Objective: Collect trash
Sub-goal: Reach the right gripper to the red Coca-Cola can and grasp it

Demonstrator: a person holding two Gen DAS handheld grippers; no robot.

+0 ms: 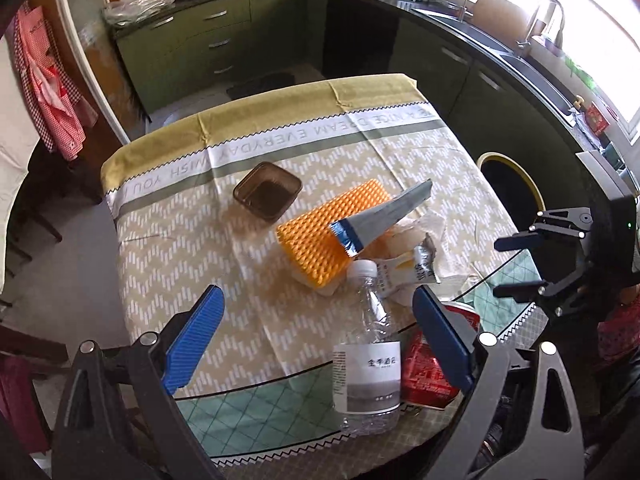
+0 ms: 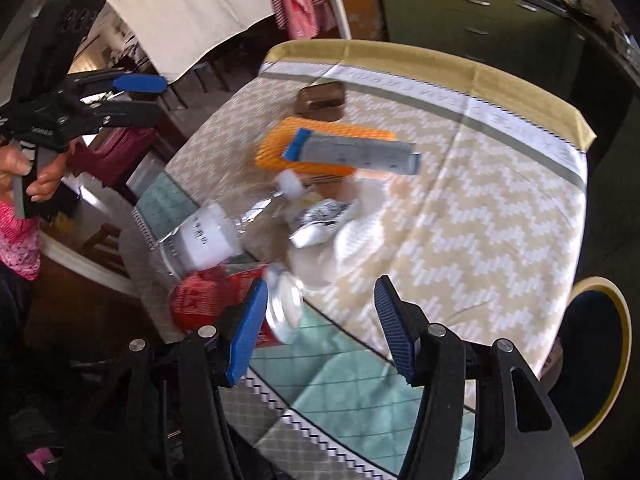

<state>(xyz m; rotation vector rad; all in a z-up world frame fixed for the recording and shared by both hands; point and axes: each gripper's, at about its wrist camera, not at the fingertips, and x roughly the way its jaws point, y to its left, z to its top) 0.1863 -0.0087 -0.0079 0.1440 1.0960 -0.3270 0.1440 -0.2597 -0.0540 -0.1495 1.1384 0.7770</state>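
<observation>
Trash lies on the table: an empty clear plastic bottle [image 1: 370, 354] [image 2: 204, 240] with a white label, a crushed red can [image 1: 428, 364] [image 2: 224, 300], a grey and blue wrapper [image 1: 380, 214] [image 2: 356, 154], a small silver packet [image 1: 416, 266] [image 2: 320, 220] and crumpled white tissue [image 1: 424, 220] [image 2: 352, 236]. My left gripper [image 1: 316, 336] is open and empty above the bottle. My right gripper [image 2: 320, 328] is open and empty just past the can; it also shows in the left wrist view [image 1: 516, 268].
An orange sponge [image 1: 332, 232] [image 2: 320, 144] and a brown plastic box [image 1: 267, 191] [image 2: 320, 98] sit mid-table on the patterned tablecloth [image 1: 180, 240] [image 2: 480, 200]. A round bin with a yellow rim [image 1: 512, 184] [image 2: 596, 360] stands beside the table. Kitchen cabinets lie beyond.
</observation>
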